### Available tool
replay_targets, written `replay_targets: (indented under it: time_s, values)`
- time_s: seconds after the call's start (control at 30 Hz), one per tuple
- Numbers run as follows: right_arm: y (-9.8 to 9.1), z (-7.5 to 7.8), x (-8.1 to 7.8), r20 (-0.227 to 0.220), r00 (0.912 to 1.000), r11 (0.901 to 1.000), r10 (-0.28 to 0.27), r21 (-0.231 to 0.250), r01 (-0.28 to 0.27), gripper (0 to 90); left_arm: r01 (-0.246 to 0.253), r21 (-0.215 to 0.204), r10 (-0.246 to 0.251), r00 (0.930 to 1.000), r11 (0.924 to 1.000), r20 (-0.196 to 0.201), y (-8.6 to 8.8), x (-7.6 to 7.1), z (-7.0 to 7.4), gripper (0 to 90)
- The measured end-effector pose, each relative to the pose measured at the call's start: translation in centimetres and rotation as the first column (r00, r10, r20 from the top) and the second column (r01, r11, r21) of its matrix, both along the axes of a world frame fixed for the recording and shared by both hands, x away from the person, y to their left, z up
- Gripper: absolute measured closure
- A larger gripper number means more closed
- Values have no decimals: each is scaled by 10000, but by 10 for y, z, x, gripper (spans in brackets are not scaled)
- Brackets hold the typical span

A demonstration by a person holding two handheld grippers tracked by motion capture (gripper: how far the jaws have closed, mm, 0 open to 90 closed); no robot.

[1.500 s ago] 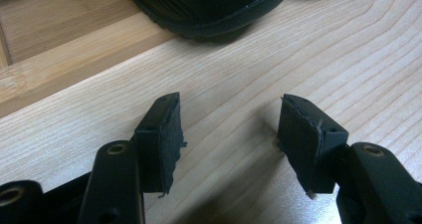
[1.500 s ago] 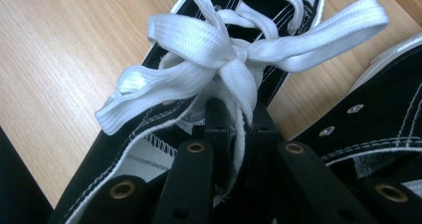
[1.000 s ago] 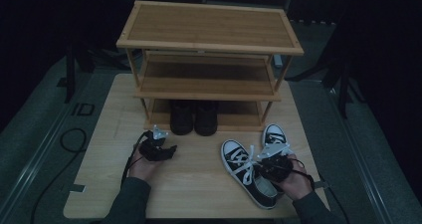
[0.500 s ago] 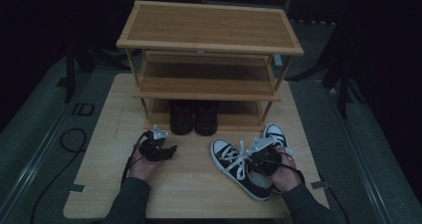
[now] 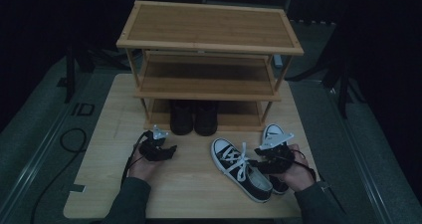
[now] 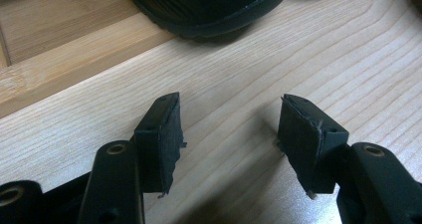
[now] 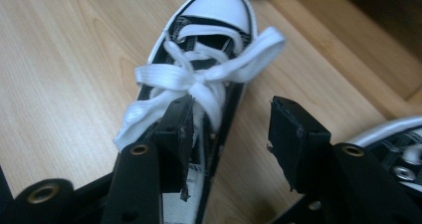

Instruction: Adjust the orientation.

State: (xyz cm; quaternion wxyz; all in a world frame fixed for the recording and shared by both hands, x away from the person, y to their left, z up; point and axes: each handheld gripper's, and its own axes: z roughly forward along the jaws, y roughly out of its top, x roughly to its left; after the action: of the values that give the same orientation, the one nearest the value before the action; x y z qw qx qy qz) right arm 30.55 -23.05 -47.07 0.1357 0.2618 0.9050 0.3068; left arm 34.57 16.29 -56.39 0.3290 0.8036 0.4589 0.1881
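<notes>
just in front of the shoe rack (image 5: 209, 84), the right tool (image 5: 272, 154) has just opened its jaws, letting go of the sneaker (image 5: 242, 168) on the tabletop (image 5: 189, 189); left tool (image 5: 158, 149) open, empty.

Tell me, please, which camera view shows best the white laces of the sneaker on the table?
The right gripper view: the white laces lie close, their bow sharp just above the right hand-held gripper. The high view shows them small and dim. The left gripper view faces a dark shoe.
</notes>
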Motion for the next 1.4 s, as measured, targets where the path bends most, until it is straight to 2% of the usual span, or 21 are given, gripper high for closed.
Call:
replay_targets:
  time_s: [0.1, 0.23, 0.4, 0.67, 0.93, 1.13, 1.27, 1.4]
  values:
    - [-7, 3, 1, 37, 9997, 9997, -226, 113, 226, 481, 13, -11, -13, 10000, 10000, 2, 0, 0, 0, 427]
    - [-13, 6, 2, 379, 9981, 9988, -481, -35, 483, 477, 11, -11, -11, 10000, 10000, 8, 0, 0, 0, 427]
    - [-22, 9, 2, 483, 9962, 9973, -729, 63, 727, 476, 8, -14, -8, 10000, 10000, 15, 0, 0, 0, 427]
    - [-32, 13, 0, 711, 9930, 9955, -943, 105, 938, 482, 10, -20, -10, 10000, 10000, 15, 0, 0, 0, 427]
    - [-53, 18, -4, 875, 9873, 9910, -1330, -33, 1338, 623, -1, -18, 1, 10000, 10000, 17, 0, 0, 0, 427]
    - [-65, 15, -9, 712, 9849, 9870, -1581, -174, 1597, 721, -16, -19, 16, 10000, 10000, 28, 0, 0, 0, 427]
    - [-72, 9, -13, 616, 9805, 9811, -1868, -398, 1894, 727, -19, -19, 19, 10000, 10000, 29, 0, 0, 0, 427]
    - [-79, 2, -11, 758, 9679, 9669, -2396, -714, 2450, 674, -27, -22, 27, 10000, 10000, 33, 0, 0, 0, 426]
